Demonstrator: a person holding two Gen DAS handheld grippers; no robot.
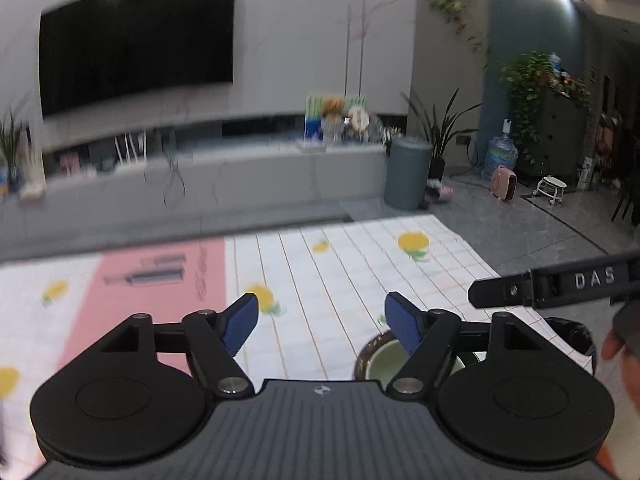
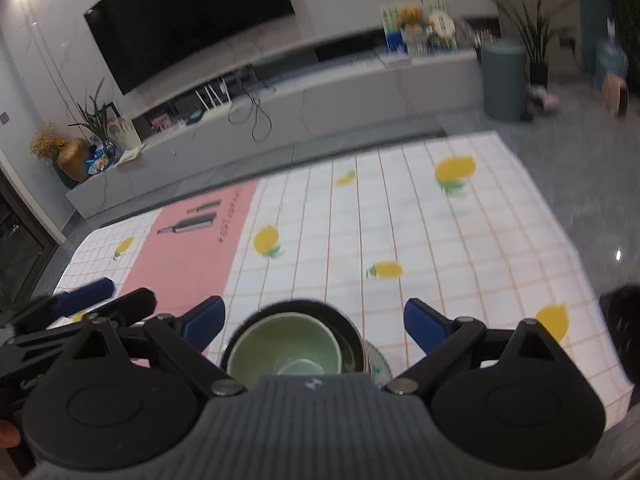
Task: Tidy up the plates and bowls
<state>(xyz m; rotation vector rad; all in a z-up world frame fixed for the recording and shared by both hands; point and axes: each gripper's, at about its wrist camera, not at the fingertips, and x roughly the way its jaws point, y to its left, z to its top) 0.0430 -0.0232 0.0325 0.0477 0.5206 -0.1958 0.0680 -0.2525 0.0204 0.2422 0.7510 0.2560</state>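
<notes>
A pale green bowl (image 2: pixel 286 346) sits nested inside a dark bowl (image 2: pixel 346 326), on a patterned plate (image 2: pixel 378 362) whose edge shows at the right. The stack stands on the tablecloth near the front edge. My right gripper (image 2: pixel 314 322) is open and empty, raised just above and behind the stack, a finger on each side. My left gripper (image 1: pixel 322 322) is open and empty, to the left of the stack; the green bowl (image 1: pixel 382 362) shows under its right finger. The right gripper's finger (image 1: pixel 560 284) crosses the left view; the left gripper's fingertip (image 2: pixel 86 296) shows at left.
The table (image 2: pixel 400 216) wears a white grid cloth with yellow lemons and a pink panel (image 2: pixel 188 252) at left. A black bin (image 1: pixel 574 338) stands off the table's right side. Beyond are a TV wall, a low grey cabinet and a grey floor.
</notes>
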